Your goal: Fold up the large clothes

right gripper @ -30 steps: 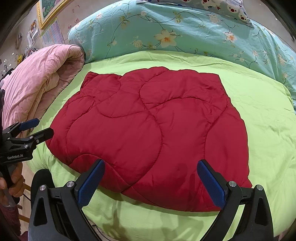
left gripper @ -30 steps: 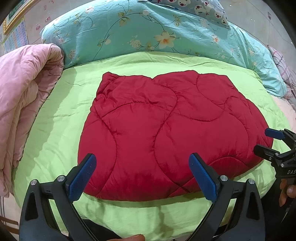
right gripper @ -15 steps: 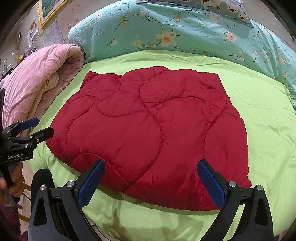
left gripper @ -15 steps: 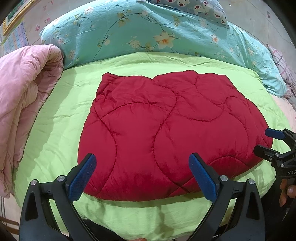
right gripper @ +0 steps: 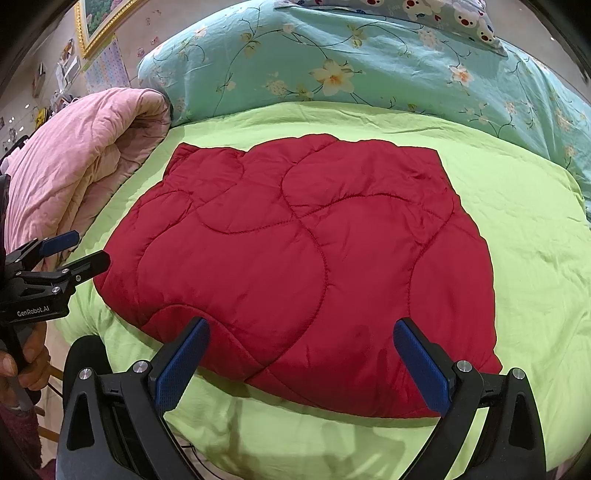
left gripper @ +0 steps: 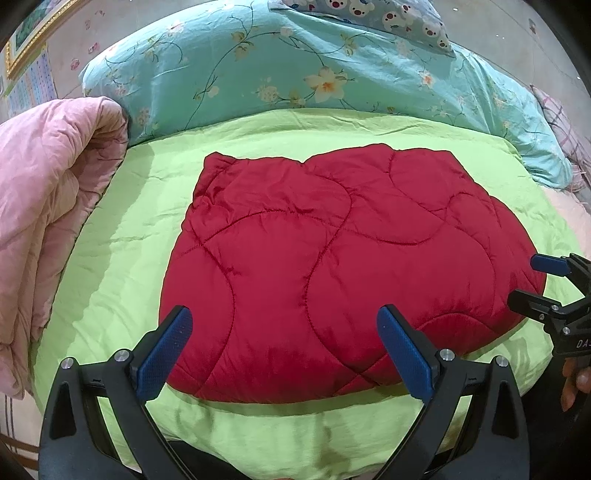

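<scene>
A red quilted garment (left gripper: 332,258) lies flat in a folded rectangle on the lime green bed cover (left gripper: 122,236); it also shows in the right wrist view (right gripper: 303,266). My left gripper (left gripper: 284,350) is open and empty, held just above the garment's near edge. My right gripper (right gripper: 301,363) is open and empty, also over the near edge. The right gripper shows at the right of the left wrist view (left gripper: 532,282), and the left gripper at the left of the right wrist view (right gripper: 88,247); both are clear of the cloth.
A folded pink quilt (left gripper: 44,206) lies along the left side of the bed (right gripper: 81,166). A turquoise floral duvet (left gripper: 295,70) is piled at the back, with a bear-print pillow (left gripper: 388,18) on it. The bed's near edge drops off below the grippers.
</scene>
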### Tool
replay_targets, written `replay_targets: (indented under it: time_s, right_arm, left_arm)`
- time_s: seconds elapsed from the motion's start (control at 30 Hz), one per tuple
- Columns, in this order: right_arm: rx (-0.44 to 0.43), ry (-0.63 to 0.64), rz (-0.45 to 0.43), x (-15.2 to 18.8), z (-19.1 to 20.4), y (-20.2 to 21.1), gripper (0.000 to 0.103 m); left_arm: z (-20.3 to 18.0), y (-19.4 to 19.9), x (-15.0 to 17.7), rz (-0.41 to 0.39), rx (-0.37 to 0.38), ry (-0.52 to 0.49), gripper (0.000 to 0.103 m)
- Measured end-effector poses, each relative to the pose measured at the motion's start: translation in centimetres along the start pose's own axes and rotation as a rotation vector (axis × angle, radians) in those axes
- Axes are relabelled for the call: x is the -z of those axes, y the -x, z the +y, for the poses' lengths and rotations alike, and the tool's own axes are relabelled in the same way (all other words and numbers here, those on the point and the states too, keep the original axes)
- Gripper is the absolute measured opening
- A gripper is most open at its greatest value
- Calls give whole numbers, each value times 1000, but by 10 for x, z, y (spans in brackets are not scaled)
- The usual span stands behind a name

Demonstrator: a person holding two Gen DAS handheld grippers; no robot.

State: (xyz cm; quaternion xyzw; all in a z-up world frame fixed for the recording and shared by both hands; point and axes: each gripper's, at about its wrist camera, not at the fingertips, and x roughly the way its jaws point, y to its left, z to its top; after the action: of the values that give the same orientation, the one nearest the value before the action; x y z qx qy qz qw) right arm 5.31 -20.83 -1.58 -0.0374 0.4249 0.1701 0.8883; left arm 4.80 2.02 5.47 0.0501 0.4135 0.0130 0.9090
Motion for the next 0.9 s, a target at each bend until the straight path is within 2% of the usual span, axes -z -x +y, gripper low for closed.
replay_targets:
  time_s: [0.9]
  right_arm:
    - [-1,5,-3,-2,2,5,101]
  left_arm:
    - [-2,4,-3,-6,1,1,101]
